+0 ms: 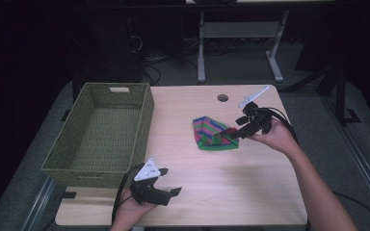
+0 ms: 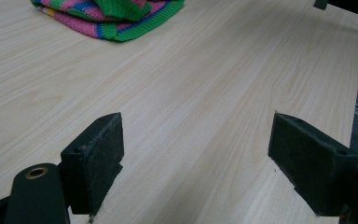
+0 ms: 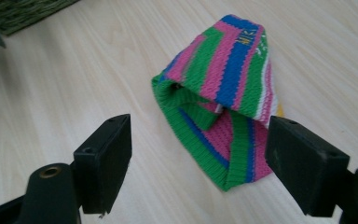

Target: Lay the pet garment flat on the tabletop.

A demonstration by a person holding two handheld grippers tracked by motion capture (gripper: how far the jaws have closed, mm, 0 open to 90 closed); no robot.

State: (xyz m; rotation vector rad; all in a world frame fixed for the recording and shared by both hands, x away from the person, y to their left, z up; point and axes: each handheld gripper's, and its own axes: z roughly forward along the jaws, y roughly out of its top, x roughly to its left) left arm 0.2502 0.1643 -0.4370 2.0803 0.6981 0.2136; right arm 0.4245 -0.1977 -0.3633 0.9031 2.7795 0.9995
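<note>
We are holding a gripper in each hand over a light wooden table (image 1: 250, 178). Our right gripper (image 1: 234, 133) is sitting at the right edge of a striped knit cloth (image 1: 213, 133), which is lying crumpled near the middle of the table, somewhat toward the far right side. In the right gripper view, the cloth (image 3: 223, 93) is showing pink, green and blue bands with a green ribbed hem, and it is folded over itself so that one part is rising in a loose hump. The jaws are standing wide apart with nothing between the pads; the hem is lying just ahead of them, closer to the right-hand jaw, and we cannot tell whether that jaw is touching it. Our left gripper (image 1: 172, 191) is hovering near the front edge of the table, well apart from the cloth, its jaws also spread wide and empty over bare wood. A green woven basket (image 1: 77, 159) is standing on the left side of the table, beside the left gripper.
</note>
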